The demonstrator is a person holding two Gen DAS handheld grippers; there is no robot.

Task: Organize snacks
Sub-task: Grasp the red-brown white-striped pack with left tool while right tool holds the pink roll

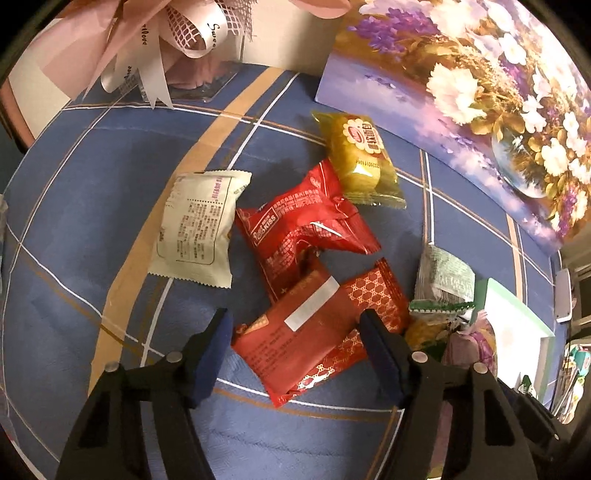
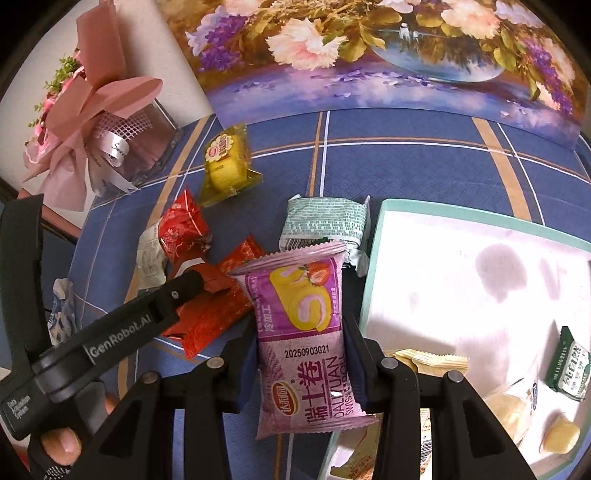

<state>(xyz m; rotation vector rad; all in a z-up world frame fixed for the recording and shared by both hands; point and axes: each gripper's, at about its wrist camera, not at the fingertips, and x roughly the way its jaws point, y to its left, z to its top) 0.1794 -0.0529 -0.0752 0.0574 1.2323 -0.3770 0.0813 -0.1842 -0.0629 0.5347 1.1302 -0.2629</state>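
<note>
Blue plaid cloth (image 1: 92, 206) under floral painting (image 2: 369, 55); left gripper (image 1: 295, 332) jaws apart; right gripper (image 2: 299, 354) clamps purple roll (image 2: 303, 332).

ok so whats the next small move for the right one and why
Probably carry the pink swiss roll packet rightward over the white tray and release. The right hand-held gripper is shut on it beside the tray, where other snacks already lie.

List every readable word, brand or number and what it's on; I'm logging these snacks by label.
"20250903G21", "DALIYUAN SWISS ROLL": purple Swiss roll packet, held in the right gripper.
"KISS": red wrapper.
"GenRobot.AI", "Data Acquisition System": left gripper body.
"Swee...": ribbon on the bouquet, cut off.
Chinese print on the white packet, yellow packet and green packet: too small to read.
</note>
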